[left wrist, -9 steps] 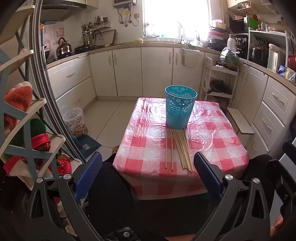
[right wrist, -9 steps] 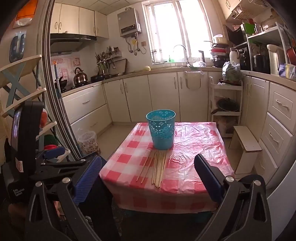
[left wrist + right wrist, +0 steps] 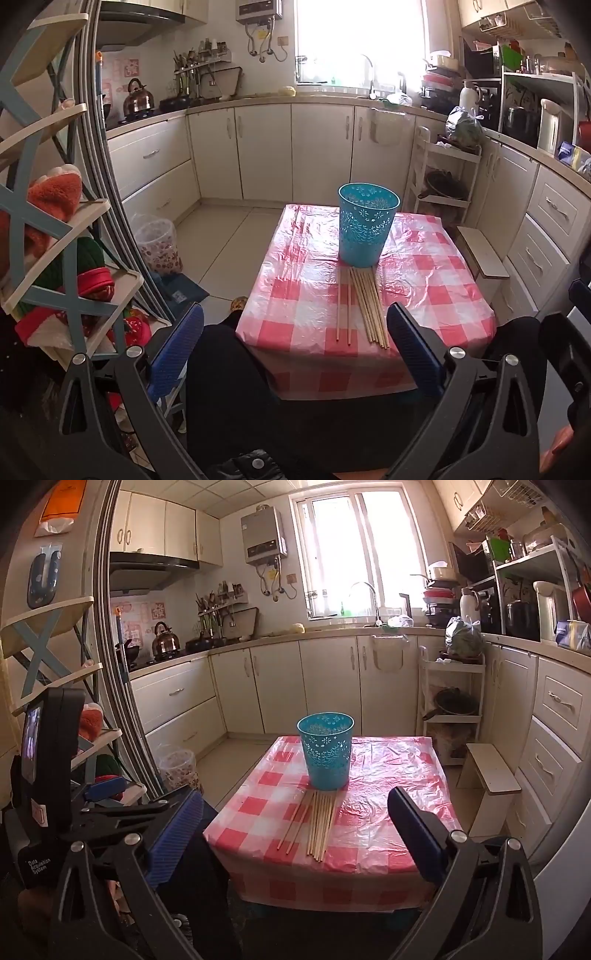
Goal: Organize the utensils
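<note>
Your left gripper (image 3: 295, 350) and right gripper (image 3: 295, 834) both hang short of the table (image 3: 443, 295), jaws spread wide and empty. The chopsticks (image 3: 364, 306) lie ahead on the checked cloth, well clear of your fingers, their far tips just beside the upright blue basket (image 3: 367, 225), their length running from you toward it.

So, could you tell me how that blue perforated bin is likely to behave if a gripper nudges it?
The blue bin looks like thin plastic and empty, so probably light. It stands tall on a glossy plastic tablecloth, so it may slide or tip easily.
</note>
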A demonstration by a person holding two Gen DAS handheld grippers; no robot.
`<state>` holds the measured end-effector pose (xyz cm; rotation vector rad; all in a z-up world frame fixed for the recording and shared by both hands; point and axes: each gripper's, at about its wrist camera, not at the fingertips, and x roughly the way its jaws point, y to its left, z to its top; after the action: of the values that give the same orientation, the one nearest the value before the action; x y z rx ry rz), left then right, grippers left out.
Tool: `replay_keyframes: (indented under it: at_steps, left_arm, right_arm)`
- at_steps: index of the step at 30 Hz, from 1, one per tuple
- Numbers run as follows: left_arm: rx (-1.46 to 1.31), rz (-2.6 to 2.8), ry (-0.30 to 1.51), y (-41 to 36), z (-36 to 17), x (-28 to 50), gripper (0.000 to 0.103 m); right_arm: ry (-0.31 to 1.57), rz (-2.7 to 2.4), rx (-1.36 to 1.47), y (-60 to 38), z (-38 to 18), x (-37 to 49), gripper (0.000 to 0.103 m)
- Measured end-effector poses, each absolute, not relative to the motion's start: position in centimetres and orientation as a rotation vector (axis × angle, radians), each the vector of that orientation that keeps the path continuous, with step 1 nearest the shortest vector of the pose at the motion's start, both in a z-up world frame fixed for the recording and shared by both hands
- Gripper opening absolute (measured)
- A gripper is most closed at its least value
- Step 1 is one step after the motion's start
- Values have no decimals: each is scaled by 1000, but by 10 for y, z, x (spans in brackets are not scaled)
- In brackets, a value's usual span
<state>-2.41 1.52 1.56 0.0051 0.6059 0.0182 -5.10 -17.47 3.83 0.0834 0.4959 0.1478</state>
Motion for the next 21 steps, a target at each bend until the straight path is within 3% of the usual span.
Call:
replay_keyframes:
  at_steps: [21]
  left_arm:
    - [4, 30, 613, 19, 17, -29, 95]
  right_arm:
    - [550, 163, 85, -173, 30, -45, 96]
